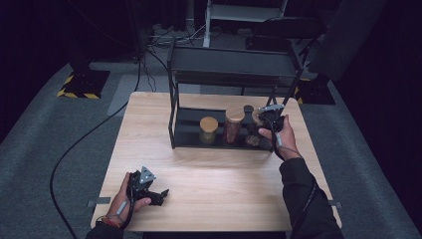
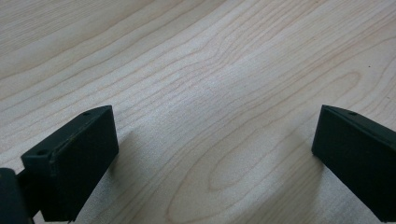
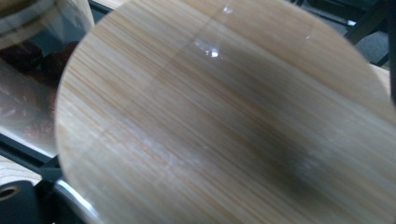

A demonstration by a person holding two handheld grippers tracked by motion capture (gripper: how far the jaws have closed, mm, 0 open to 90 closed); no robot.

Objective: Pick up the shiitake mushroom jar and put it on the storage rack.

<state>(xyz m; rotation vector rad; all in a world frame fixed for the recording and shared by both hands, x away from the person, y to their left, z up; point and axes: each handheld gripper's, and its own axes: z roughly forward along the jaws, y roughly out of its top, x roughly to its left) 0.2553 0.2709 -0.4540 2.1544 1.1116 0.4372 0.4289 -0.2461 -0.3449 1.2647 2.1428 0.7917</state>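
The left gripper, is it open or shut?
Open. The left gripper shows its two black jaws standing far apart, with bare wooden table between them.

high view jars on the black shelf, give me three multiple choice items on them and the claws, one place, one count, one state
1. Where do the jars stand?
A. on the shelf's bottom tier
B. on the bare table
C. on the floor

2. How many jars with wooden lids are in the high view?
A. one
B. three
C. five

3. How are the left claw's jaws?
A. shut on a jar
B. shut on a cable
C. open over bare wood

Key: 1 A, the jars sit on the lower tier of the shelf. 2 B, one short, one tall, and one partly hidden at the right claw. 3 C, the left claw has wide-apart jaws with only table between them.
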